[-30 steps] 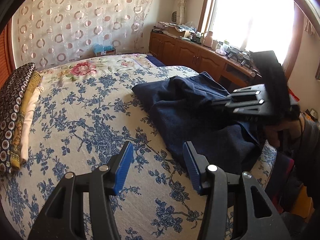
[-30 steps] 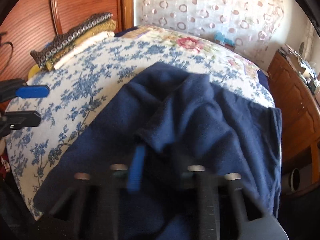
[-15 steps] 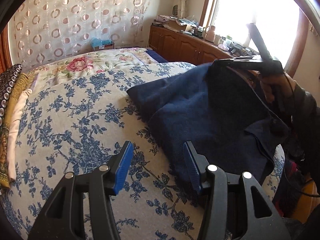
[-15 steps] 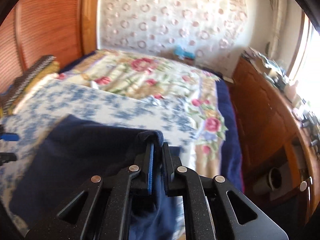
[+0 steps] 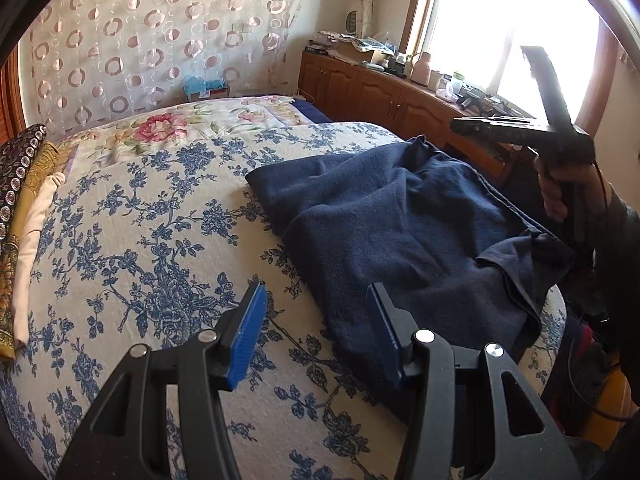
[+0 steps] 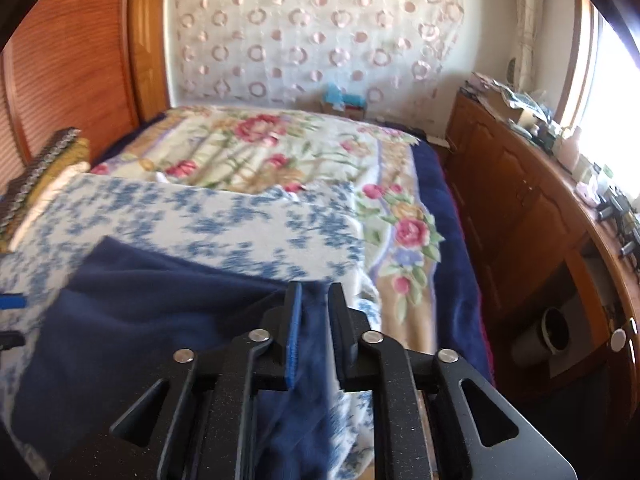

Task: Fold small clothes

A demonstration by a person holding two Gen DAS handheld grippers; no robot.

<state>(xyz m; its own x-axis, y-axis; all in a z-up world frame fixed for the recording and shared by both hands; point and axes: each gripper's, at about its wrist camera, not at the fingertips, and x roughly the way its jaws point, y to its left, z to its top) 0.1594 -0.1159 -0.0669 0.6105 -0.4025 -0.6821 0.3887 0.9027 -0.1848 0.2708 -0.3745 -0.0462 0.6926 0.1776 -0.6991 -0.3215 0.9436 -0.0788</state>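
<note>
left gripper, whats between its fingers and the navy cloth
Only bare floral bedspread separates the open left gripper from the navy cloth; the left wrist view shows it.

- The left gripper (image 5: 316, 336) has matte black angular arms with triangular cut-outs, round silver screws and ribbed blue pads (image 5: 246, 338).
- The right gripper (image 6: 314, 324) is built alike, black with blue pads.
- The right hand (image 5: 560, 196) shows bare skin below a dark sleeve (image 5: 618, 240).
</note>
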